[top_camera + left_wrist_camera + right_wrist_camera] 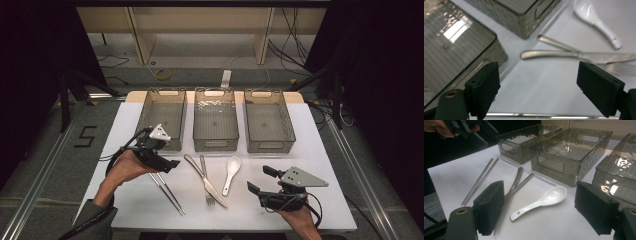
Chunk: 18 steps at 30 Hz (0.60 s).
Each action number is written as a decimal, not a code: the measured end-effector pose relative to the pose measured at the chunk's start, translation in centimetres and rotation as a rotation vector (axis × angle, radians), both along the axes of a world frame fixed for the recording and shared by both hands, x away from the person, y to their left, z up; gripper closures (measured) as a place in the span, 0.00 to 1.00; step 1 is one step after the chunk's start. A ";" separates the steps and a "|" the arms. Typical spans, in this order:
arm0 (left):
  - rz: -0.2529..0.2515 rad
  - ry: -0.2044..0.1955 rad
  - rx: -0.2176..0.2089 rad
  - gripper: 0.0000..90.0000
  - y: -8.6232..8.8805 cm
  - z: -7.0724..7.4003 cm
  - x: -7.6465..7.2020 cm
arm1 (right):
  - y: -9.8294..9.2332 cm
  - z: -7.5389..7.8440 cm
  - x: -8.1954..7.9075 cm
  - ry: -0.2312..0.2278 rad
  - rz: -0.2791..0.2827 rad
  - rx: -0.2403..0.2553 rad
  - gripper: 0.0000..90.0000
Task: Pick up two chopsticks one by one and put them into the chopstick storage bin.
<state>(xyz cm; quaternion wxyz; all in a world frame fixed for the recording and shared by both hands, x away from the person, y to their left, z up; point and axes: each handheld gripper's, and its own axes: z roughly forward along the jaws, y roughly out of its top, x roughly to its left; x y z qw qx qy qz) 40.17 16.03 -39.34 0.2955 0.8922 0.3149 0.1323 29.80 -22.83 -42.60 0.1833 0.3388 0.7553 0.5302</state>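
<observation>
Chopsticks (169, 192) lie near the tabletop's (320, 150) front edge, left of the knife (206, 181); the left gripper (167, 165) hovers over their far ends, released. Right gripper (260, 181), also released, holds nothing.

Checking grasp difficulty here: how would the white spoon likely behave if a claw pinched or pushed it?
The white spoon looks glossy, so probably slippery between pads. It seems rigid ceramic or melamine, possibly chippable. Lying bowl-up on the white table, its curved underside may rock or pivot when nudged.
</observation>
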 end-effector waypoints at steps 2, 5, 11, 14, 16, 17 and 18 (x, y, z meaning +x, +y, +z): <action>-0.006 0.027 0.010 0.20 0.1 -0.4 -0.1 | 0.1 0.0 0.0 0.000 0.009 -0.007 0.28; -0.024 0.045 0.070 0.20 0.2 -0.5 -0.3 | 0.2 0.0 -0.1 0.000 0.012 -0.011 0.28; -0.045 0.071 0.119 0.22 1.0 -0.8 -0.3 | 0.4 -0.1 0.0 0.008 0.020 -0.023 0.28; -0.053 0.077 0.215 0.23 1.4 -1.3 -0.2 | 0.6 -0.2 0.0 0.013 0.025 -0.033 0.28; -0.050 0.085 0.223 0.23 1.9 -1.5 -0.1 | 0.6 -0.3 0.0 0.014 0.026 -0.046 0.28; -0.053 0.094 0.215 0.24 2.1 -1.6 -0.1 | 0.6 -0.3 0.0 0.016 0.026 -0.047 0.28; -0.058 0.097 0.217 0.24 2.2 -1.7 0.0 | 0.6 -0.3 0.0 0.016 0.026 -0.047 0.28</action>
